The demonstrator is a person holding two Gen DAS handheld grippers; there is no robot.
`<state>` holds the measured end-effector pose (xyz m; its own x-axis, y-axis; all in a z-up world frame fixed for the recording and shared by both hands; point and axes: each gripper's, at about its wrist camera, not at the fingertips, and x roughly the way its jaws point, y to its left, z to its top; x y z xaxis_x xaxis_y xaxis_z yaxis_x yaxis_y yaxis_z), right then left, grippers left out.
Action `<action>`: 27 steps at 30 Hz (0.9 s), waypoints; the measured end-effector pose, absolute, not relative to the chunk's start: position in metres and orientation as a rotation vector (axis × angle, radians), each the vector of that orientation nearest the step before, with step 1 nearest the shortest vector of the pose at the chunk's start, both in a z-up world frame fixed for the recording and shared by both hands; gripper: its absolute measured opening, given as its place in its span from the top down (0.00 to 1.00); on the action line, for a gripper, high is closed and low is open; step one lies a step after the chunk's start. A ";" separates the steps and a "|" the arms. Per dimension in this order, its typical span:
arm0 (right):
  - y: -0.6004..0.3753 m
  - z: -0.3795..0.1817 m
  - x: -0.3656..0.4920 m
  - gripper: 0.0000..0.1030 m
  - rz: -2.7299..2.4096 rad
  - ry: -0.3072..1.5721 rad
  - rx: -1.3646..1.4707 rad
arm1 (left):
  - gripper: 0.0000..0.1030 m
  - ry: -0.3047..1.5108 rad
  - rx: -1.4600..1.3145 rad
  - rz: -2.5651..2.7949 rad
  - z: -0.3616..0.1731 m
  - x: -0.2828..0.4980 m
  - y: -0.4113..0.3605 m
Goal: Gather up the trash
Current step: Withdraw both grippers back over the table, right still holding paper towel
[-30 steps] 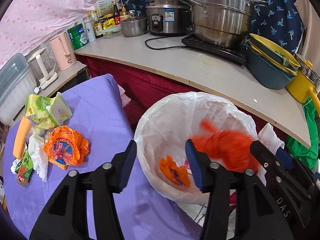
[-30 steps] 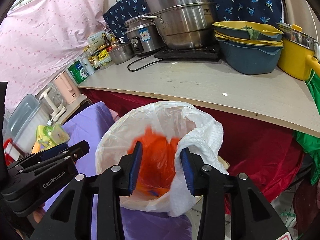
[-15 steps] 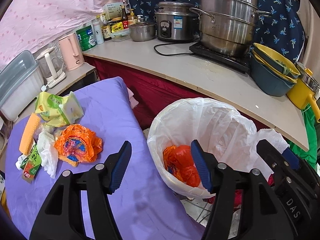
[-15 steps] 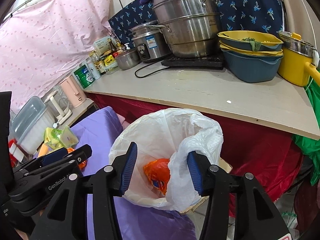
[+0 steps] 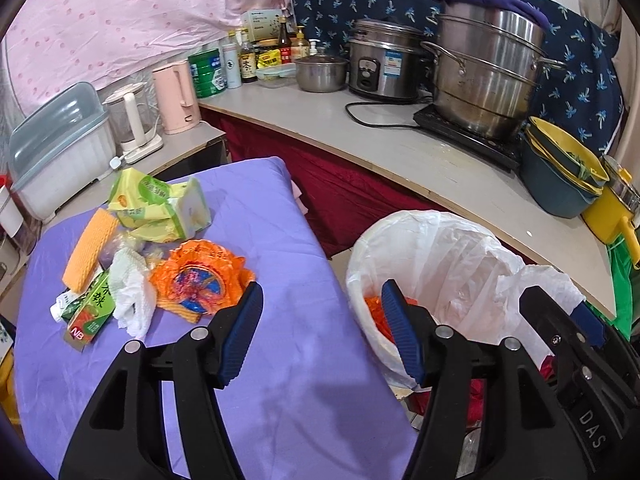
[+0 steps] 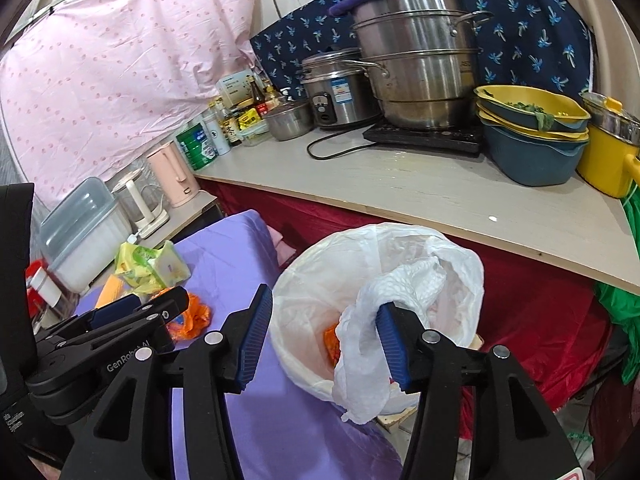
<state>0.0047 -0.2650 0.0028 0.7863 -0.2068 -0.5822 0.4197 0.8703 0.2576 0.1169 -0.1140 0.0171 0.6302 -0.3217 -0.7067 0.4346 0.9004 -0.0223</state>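
Note:
A bin lined with a white plastic bag [image 5: 436, 256] stands beside the purple-covered table [image 5: 280, 360]; it also shows in the right wrist view [image 6: 320, 276]. Orange wrappers [image 5: 374, 310] lie inside it. On the table lie an orange wrapper [image 5: 200, 280], a white tissue [image 5: 130, 300], a green carton [image 5: 90, 312], yellow-green packets [image 5: 160, 204] and an orange sponge-like piece [image 5: 90, 252]. My left gripper [image 5: 322, 334] is open and empty, above the table edge beside the bin. My right gripper [image 6: 322, 338] is open; a flap of the bag [image 6: 360, 364] drapes over its right finger.
A worktop [image 5: 400, 160] behind the bin carries a steel steamer pot [image 5: 484, 80], a rice cooker [image 5: 384, 64], stacked bowls [image 5: 560, 172], bottles and a pink kettle [image 5: 176, 96]. A grey lidded box [image 5: 60, 144] stands at the far left. Red cloth hangs under the worktop.
An orange wrapper fell from between the left gripper's fingers into the bin. Both grippers have pulled back and up from the bin, and the left has swung toward the table.

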 end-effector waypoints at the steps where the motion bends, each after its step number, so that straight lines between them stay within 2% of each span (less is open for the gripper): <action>1: -0.259 0.004 0.006 0.51 -0.340 0.576 0.383 | 0.43 0.775 0.149 -0.430 0.018 0.118 -0.108; 7: -0.234 0.009 0.016 0.51 -0.302 0.584 0.356 | 0.43 0.778 0.116 -0.392 0.019 0.123 -0.076; 11: -0.216 0.009 0.024 0.50 -0.270 0.594 0.346 | 0.36 0.781 0.090 -0.358 0.017 0.127 -0.049; 27: -0.130 -0.021 0.074 0.50 -0.116 0.685 0.302 | 0.36 0.852 0.017 -0.175 -0.014 0.154 0.060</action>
